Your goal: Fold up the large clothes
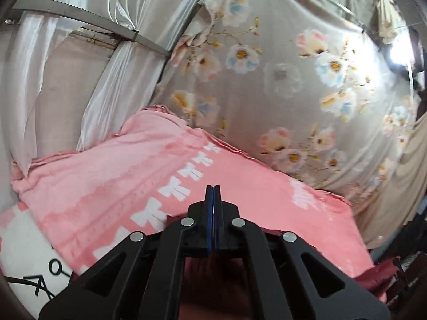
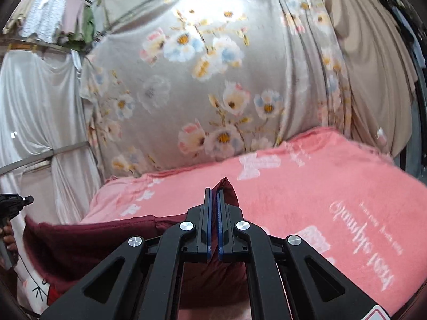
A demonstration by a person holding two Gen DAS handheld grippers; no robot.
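my right gripper (image 2: 213,194) pinches a peak of the dark maroon garment (image 2: 80,245), draped limp over the pink blanket (image 2: 307,200). my left gripper (image 1: 213,190) looks fully closed; what it holds i cannot tell.

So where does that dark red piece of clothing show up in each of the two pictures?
Left wrist view: the dark red garment shows at the bottom centre, under the shut fingers, with a strip at the lower right.
Right wrist view: it spreads from lower left to centre, a corner pinched between the fingers.
Shared landmark: the pink blanket beneath it.

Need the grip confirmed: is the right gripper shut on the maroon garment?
Shut on it: maroon garment pokes up between the right gripper fingers.
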